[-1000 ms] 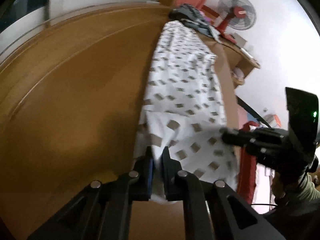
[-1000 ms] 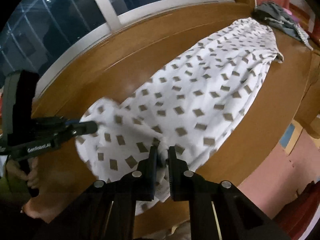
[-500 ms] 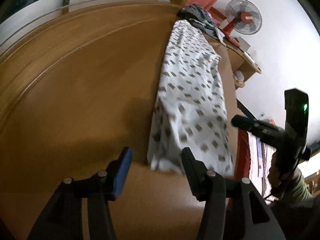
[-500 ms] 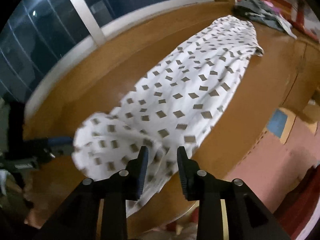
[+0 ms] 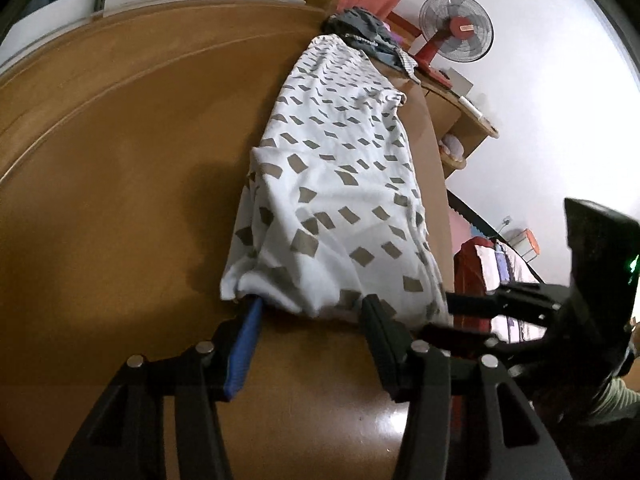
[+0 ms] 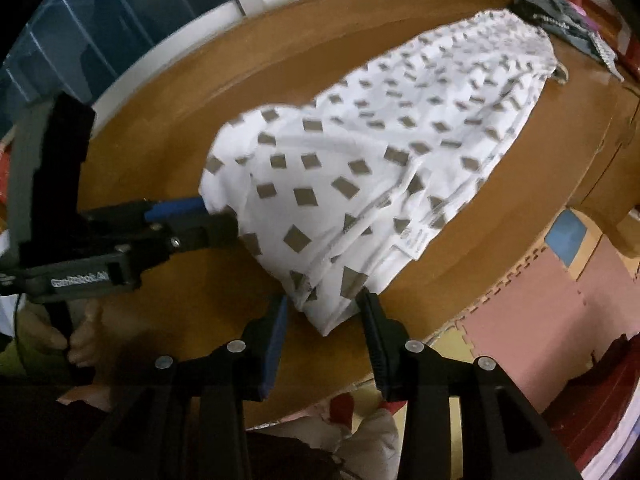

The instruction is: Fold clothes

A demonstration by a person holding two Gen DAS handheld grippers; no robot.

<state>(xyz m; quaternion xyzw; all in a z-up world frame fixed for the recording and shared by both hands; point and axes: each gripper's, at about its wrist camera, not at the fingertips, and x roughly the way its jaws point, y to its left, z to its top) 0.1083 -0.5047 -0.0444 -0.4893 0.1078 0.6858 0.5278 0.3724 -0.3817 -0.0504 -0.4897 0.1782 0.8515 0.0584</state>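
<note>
A long white garment [image 5: 336, 184] with grey diamond marks lies lengthwise on the wooden table [image 5: 120, 168]. Its near part looks doubled over in a rumpled layer. My left gripper [image 5: 314, 316] is open at the near end. The blue pad [image 5: 250, 324] sits under the cloth's left corner. In the right wrist view the same garment [image 6: 380, 152] ends between the spread fingers of my right gripper [image 6: 324, 312], which is open too. The left gripper [image 6: 192, 216] reaches in from the left and touches the cloth's edge. The right gripper [image 5: 472, 312] shows at the right.
A heap of dark clothes [image 5: 360, 28] lies at the table's far end. A red fan [image 5: 456, 36] and a shelf stand beyond it. The table's right edge [image 6: 500, 288] drops to pink foam floor mats [image 6: 560, 308]. A window runs behind the table. A hand [image 6: 80, 344] holds the left gripper.
Both grippers were shut on the garment's near end one second ago. They have opened and let it drop onto the table. They now sit close around its near edge.
</note>
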